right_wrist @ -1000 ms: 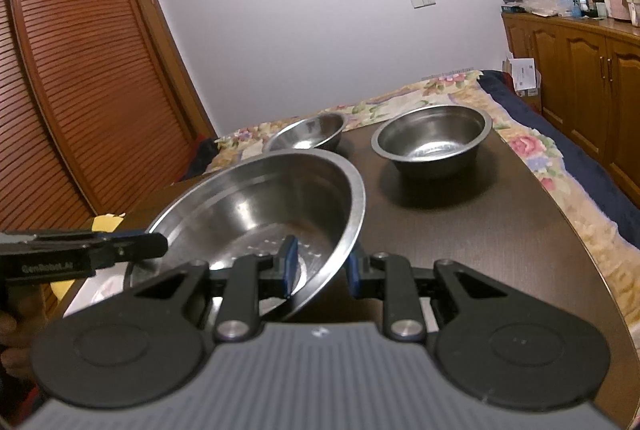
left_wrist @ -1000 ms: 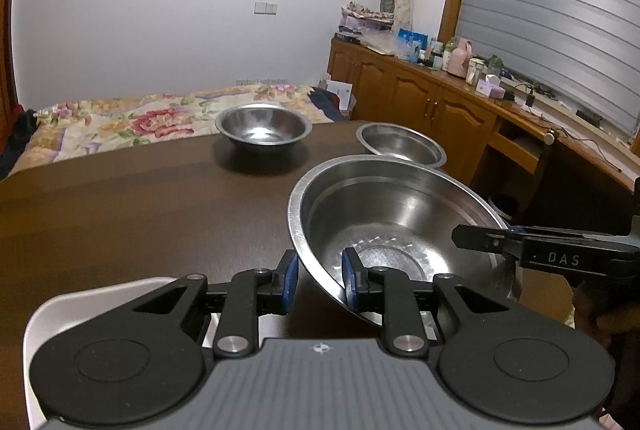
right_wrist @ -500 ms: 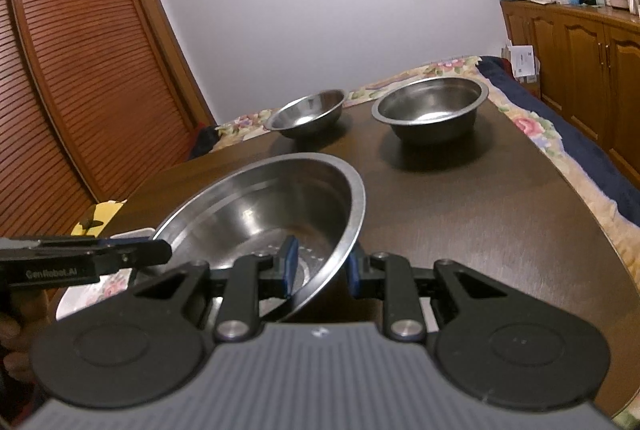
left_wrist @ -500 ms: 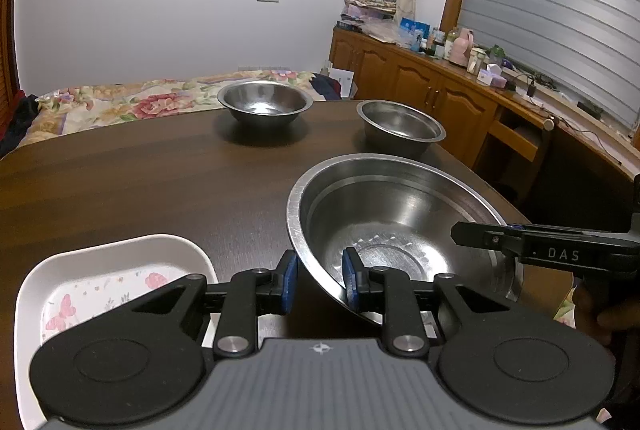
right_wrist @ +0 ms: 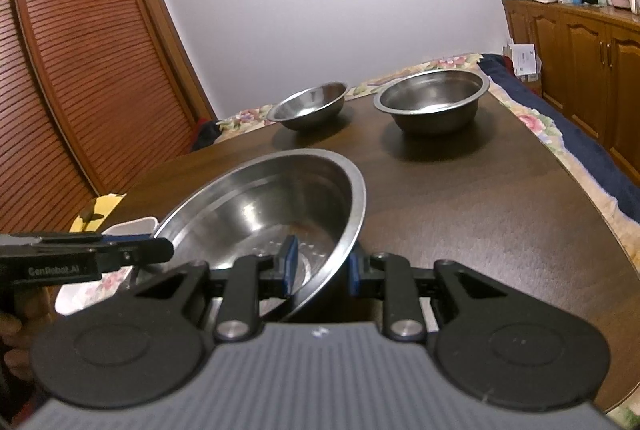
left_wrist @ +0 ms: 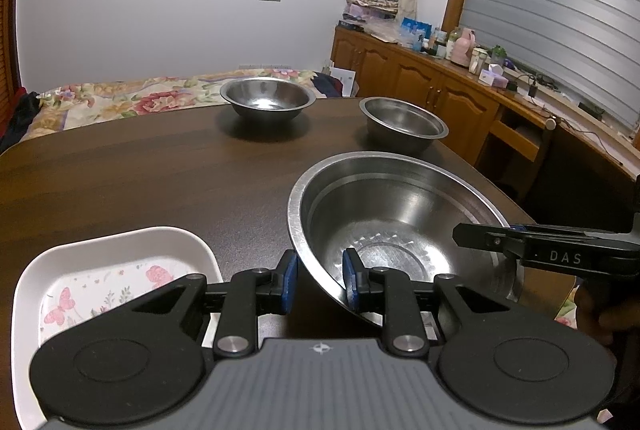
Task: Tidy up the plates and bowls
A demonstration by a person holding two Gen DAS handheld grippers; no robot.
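Note:
A large steel bowl is held above the dark wooden table by both grippers. My left gripper is shut on its near-left rim. My right gripper is shut on its opposite rim; the bowl also shows in the right wrist view. Two smaller steel bowls stand at the far side: one at the middle and one to its right. A white plate with a butterfly print lies at the near left, beside the large bowl.
A bed with a floral cover lies beyond the table. Wooden cabinets with clutter on top run along the right wall. A slatted wooden wardrobe stands on the left in the right wrist view.
Both grippers have moved with the large bowl; the white plate has come further into the left wrist view, and the two far bowls show lower and nearer in the frames.

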